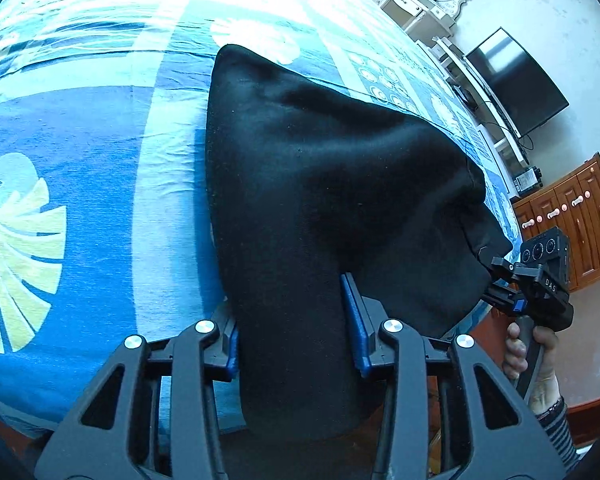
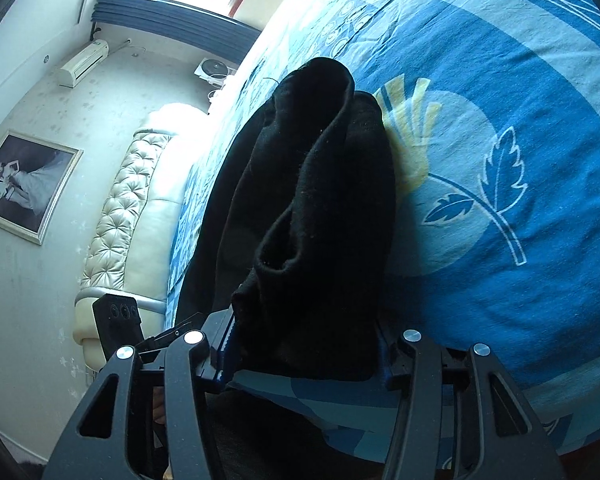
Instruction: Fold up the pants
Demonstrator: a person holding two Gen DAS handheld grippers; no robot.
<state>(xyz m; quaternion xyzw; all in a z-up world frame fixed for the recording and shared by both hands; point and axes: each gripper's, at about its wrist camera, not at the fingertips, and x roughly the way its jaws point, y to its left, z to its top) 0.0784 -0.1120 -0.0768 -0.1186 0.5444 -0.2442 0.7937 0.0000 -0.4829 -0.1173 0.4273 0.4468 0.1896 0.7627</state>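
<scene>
Both grippers clamp the black pants (image 1: 320, 184): the left gripper (image 1: 294, 328) on one bunched end, the right gripper (image 2: 306, 344) on another. The pants drape over the blue bedspread (image 1: 80, 200).

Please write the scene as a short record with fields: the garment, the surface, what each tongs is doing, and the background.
garment: black pants, bunched, lying partly on the bed with the near end lifted
surface: bed with blue leaf-print cover
left tongs: shut on a fold of the pants at the near bed edge
right tongs: shut on a thick bunch of the pants
right hand: holds the handle, striped sleeve at the wrist
background: dark television, wooden cabinet, padded headboard, framed photo
</scene>
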